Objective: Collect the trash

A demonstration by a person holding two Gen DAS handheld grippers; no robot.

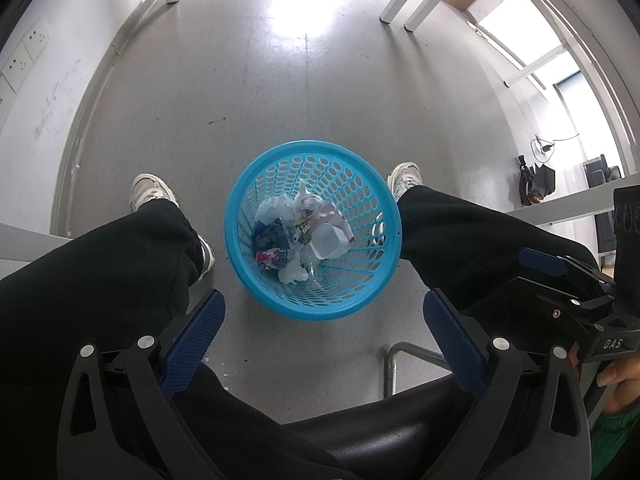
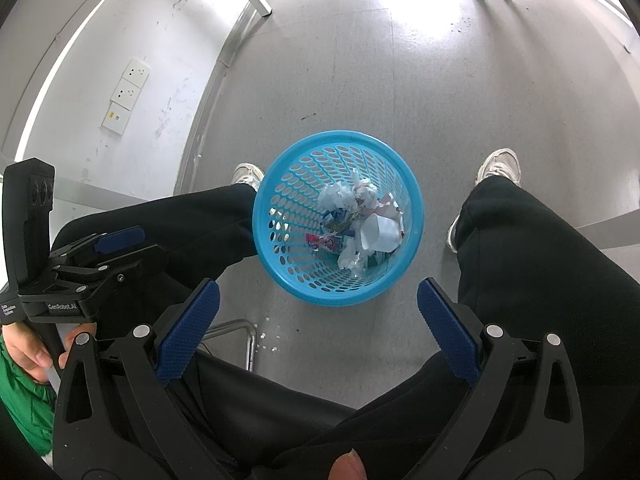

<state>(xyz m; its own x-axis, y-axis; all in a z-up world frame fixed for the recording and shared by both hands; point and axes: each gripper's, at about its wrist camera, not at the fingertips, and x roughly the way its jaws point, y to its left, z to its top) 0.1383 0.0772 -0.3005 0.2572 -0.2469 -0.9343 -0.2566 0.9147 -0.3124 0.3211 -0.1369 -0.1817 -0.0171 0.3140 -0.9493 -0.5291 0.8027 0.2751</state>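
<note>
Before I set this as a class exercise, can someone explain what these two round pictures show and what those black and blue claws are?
Each picture comes from a fisheye camera on a claw tool a seated person holds. The left hand-held gripper and the right hand-held gripper both stand open and hold nothing. Both look down between the person's legs at a blue basket on the grey floor. Inside lie crumpled paper, a white plastic cup and wrappers. A few white crumbs dot the floor nearby.
</note>
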